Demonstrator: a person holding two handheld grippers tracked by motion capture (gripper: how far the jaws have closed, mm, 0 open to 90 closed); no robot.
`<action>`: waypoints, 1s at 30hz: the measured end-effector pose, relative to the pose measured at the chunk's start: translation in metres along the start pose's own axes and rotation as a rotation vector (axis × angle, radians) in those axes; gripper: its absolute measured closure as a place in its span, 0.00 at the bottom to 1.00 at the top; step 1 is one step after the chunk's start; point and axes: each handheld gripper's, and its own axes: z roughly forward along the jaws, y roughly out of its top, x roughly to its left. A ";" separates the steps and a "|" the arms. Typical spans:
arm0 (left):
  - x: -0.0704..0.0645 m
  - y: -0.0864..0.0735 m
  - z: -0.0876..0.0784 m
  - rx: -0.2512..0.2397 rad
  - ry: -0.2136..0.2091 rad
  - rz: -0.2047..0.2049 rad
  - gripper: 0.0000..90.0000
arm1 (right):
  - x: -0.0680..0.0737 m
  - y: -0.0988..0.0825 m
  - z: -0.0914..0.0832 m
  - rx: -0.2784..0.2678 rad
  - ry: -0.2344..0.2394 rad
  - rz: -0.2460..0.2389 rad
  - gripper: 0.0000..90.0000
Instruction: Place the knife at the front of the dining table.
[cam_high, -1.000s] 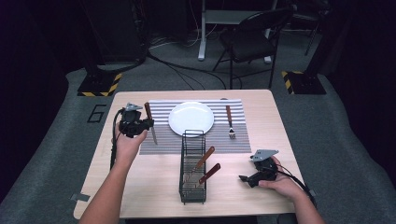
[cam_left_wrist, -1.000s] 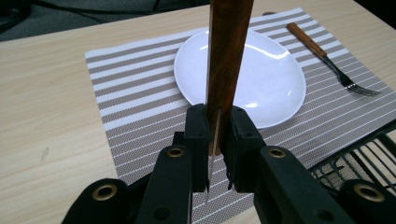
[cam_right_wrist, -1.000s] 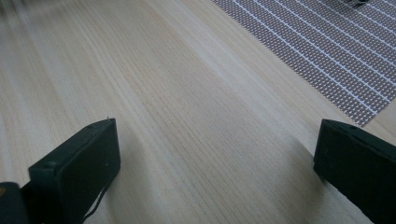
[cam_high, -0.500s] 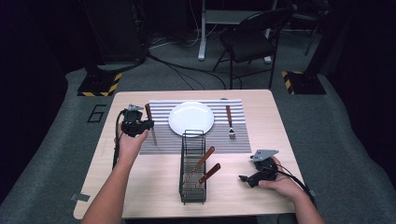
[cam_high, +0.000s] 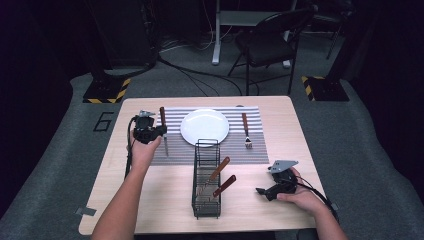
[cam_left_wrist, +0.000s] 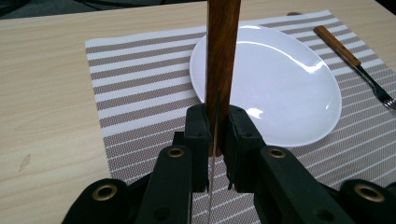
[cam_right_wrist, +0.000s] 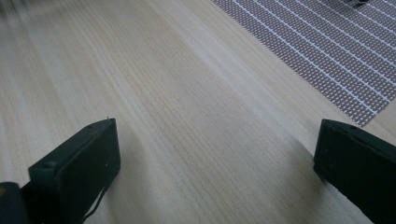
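Nearest to me, my right gripper (cam_high: 264, 191) rests low at the front right of the wooden table (cam_high: 150, 200), held in the right hand (cam_high: 300, 197); in the right gripper view its two black jaws stand wide apart with nothing between them, bare wood grain below and a corner of the striped placemat (cam_right_wrist: 336, 56) beyond. Next, at front centre, I log a black wire basket (cam_high: 206, 180), upright, with two wooden-handled utensils (cam_high: 220, 177) leaning out of it toward the right. Further back on the left, my left gripper (cam_high: 161, 131) is held in the left hand (cam_high: 142, 150) over the left edge of the placemat (cam_high: 255, 150). Its jaws are closed on a knife (cam_left_wrist: 221, 70), pinching it where the brown wooden handle meets the thin blade; in the left gripper view the handle rises straight up between the jaws and the blade runs down between them. In the high view the knife (cam_high: 163, 135) lies along the mat's left side, handle away from me; I cannot tell whether it touches the mat. Beyond, a white plate (cam_high: 204, 126) sits at the mat's centre, empty. To its right lies a fork (cam_high: 245, 131) with a wooden handle, tines toward me, flat on the mat and apart from the plate. Farthest back, off the table, a dark chair (cam_high: 270, 40) stands on the grey floor (cam_high: 60, 160).
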 end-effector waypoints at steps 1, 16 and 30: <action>0.002 0.000 0.002 0.000 -0.003 -0.008 0.89 | 0.000 0.000 0.000 0.000 -0.001 0.001 0.00; 0.011 0.005 0.040 0.002 0.000 -0.089 0.89 | 0.000 0.000 0.000 0.000 -0.001 0.001 0.00; 0.029 -0.007 0.075 0.003 0.025 -0.255 0.89 | -0.001 0.000 0.000 0.001 0.004 -0.005 0.00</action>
